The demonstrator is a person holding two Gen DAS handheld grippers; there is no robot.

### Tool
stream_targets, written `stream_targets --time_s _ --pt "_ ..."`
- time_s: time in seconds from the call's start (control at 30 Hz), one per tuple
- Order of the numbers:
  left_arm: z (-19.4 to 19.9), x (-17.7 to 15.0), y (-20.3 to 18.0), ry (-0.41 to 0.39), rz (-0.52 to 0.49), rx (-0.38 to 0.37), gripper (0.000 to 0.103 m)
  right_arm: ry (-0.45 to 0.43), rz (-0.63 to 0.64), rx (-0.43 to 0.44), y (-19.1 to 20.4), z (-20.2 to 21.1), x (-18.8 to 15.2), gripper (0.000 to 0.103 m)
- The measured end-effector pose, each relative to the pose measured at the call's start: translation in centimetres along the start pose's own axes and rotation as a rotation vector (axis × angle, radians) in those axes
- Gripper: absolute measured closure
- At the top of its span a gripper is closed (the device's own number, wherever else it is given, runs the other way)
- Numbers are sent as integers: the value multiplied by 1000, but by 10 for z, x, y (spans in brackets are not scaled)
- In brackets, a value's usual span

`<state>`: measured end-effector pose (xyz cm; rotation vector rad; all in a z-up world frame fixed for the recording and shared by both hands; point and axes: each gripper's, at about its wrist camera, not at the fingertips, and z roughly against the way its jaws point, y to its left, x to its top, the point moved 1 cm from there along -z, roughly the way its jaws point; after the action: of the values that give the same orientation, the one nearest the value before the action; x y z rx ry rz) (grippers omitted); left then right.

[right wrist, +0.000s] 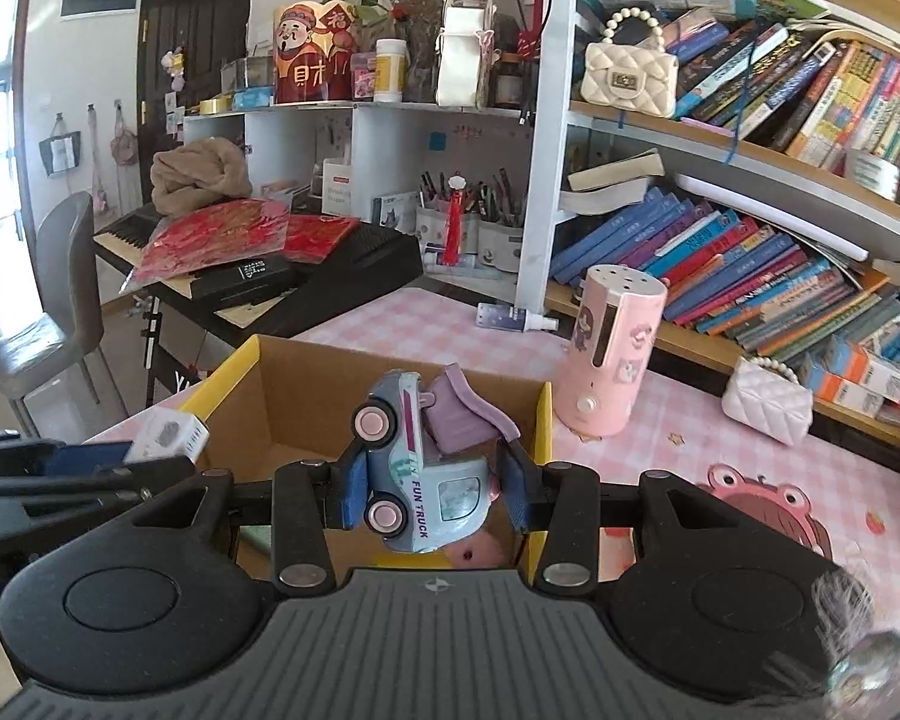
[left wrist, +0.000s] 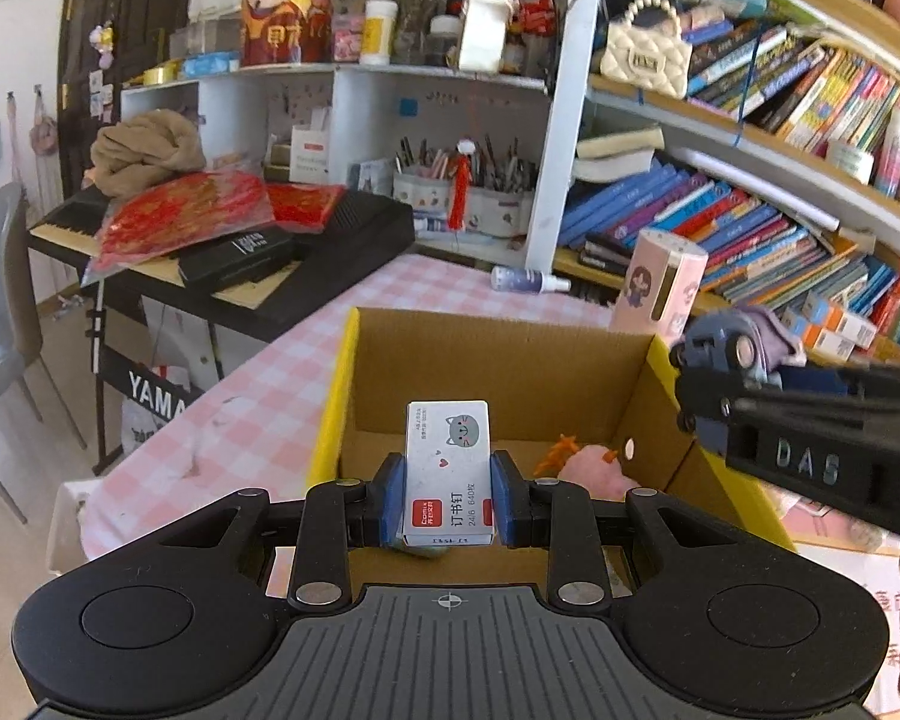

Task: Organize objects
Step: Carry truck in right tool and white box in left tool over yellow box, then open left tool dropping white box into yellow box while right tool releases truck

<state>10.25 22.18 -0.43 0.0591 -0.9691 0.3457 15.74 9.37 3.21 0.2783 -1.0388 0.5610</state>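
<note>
gripping staple box (left wrist: 448,471) and toy truck (right wrist: 417,468) above cardboard box (left wrist: 504,360)

My left gripper (left wrist: 448,501) covers the lower end of the staple box (left wrist: 448,468) and most of a greenish item beneath it. The pink toy (left wrist: 594,471) in the cardboard box (left wrist: 336,420) is partly hidden. My right gripper (left wrist: 690,372) runs off frame.
</note>
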Motion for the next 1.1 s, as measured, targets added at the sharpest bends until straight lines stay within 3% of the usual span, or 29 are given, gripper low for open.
stream_targets --time_s 0.47,1.1 --pt "-51 0 -15 114 -27 45 75 105 33 122 -7 -73 16 62" --pt "-87 -7 -24 220 -32 75 75 235 104 187 -5 -124 9 62"
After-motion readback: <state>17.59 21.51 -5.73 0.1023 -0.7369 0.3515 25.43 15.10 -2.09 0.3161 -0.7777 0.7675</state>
